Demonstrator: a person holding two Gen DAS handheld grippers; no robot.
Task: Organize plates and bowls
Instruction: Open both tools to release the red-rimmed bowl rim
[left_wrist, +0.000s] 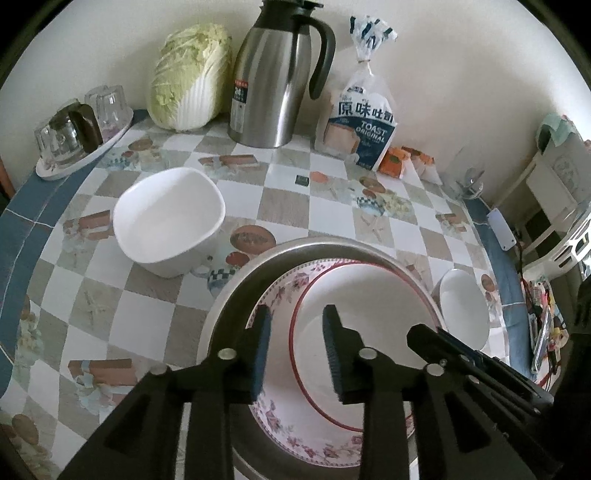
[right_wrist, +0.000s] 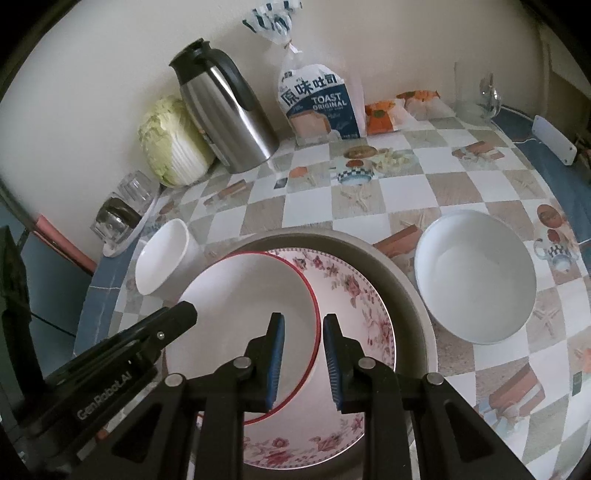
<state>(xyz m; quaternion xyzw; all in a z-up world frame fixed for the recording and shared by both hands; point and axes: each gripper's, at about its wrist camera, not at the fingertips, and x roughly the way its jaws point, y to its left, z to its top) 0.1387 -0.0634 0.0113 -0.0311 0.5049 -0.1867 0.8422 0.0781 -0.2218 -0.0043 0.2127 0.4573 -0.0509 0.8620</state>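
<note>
Left wrist view: left gripper (left_wrist: 295, 350), jaws apart and empty, above the stack. Stack, bottom up: grey basin (left_wrist: 236, 291); floral bowl (left_wrist: 273, 413); red-rimmed bowl (left_wrist: 369, 306). White bowl (left_wrist: 168, 218) stands alone on the table (left_wrist: 284, 206), well apart to the left; a second white bowl (left_wrist: 463, 306) just right of the basin. Along the wall: cabbage (left_wrist: 188, 81), flask (left_wrist: 273, 74), toast bag (left_wrist: 362, 122), tray of glasses (left_wrist: 77, 129).

Right wrist view: right gripper (right_wrist: 303, 354), jaws a little apart, nothing between them, over the red-rimmed bowl's (right_wrist: 243, 295) right rim. That bowl sits off-centre, shifted left inside the floral bowl (right_wrist: 354, 295).

Risks, as judged: the off-centre bowl may rock or slide when another is nested on it; glazed rims may slip from narrow pads; the two grippers, near each other, may collide.
</note>
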